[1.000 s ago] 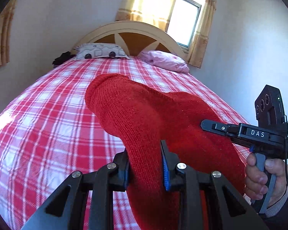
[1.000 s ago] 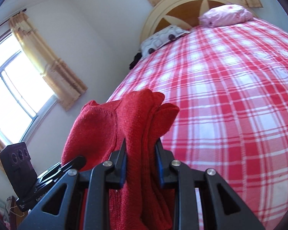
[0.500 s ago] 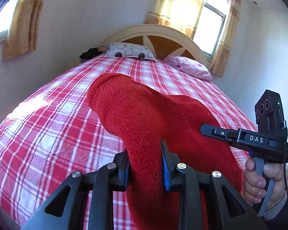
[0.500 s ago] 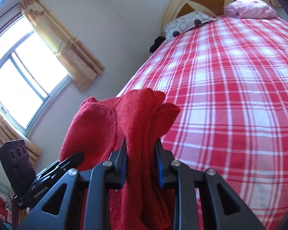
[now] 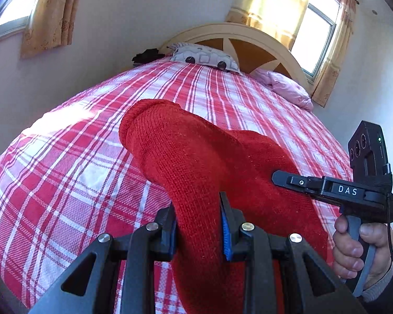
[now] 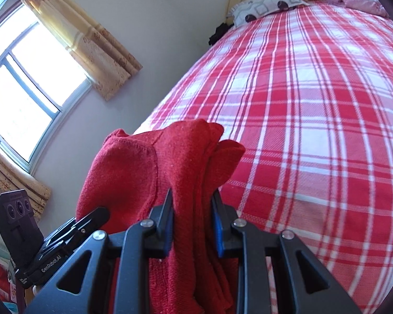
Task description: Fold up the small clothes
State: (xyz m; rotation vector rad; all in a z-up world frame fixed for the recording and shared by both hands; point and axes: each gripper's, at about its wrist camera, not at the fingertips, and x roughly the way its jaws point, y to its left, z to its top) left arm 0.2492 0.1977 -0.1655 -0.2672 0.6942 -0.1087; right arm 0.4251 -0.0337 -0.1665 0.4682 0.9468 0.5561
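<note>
A red knitted garment (image 5: 196, 162) hangs between both grippers above the red-and-white checked bed (image 5: 65, 183). My left gripper (image 5: 198, 214) is shut on one bunched part of it; a thick knitted tube sticks out ahead of the jaws. My right gripper (image 6: 192, 209) is shut on several bunched layers of the same garment (image 6: 170, 162). In the left wrist view the right gripper (image 5: 277, 176) shows at the right, held by a hand, against the cloth. In the right wrist view the left gripper (image 6: 102, 213) shows at the lower left.
The bed's checked cover (image 6: 314, 104) stretches toward a cream headboard (image 5: 235, 34). A patterned pillow (image 5: 204, 57) and a pink pillow (image 5: 285, 86) lie at the head, with a dark item (image 5: 145, 55) by the wall. Curtained windows (image 6: 26, 83) stand around.
Both grippers have swung with the garment still held, so the views have turned toward the left wall and window. The grip on the cloth is unchanged.
</note>
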